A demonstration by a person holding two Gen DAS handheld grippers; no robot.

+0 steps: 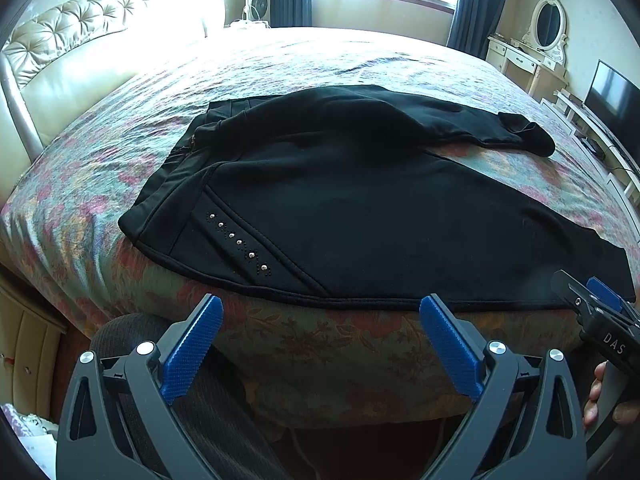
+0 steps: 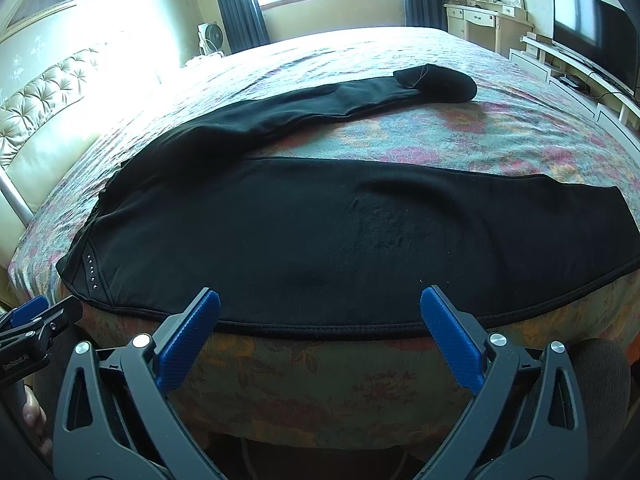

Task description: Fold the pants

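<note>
Far left in both views I see the tufted headboard [image 1: 72, 20]; the floral bedspread [image 2: 420, 136] runs from it across the whole frame. The black pants [image 1: 340, 200] lie spread flat on the bed, waistband toward the headboard, with a studded pocket trim [image 1: 238, 242] at the near hip. I judge no fold is made yet: the two legs fan apart to the right, the near leg [image 2: 400, 240] along the mattress edge, the far leg [image 2: 340, 96] angled away, its cuff [image 2: 440, 82] apparently bunched or turned back, though glare makes that uncertain. My left gripper [image 1: 320, 334] hangs just off the bed edge below the hip seam, tongs wide, holding nothing. My right gripper [image 2: 320, 334] sits just short of the near leg's outer seam, also wide and empty. This placement makes sense to me as a ready stance: one tong near the waist, one along the leg, so the near leg could be lifted evenly.
</note>
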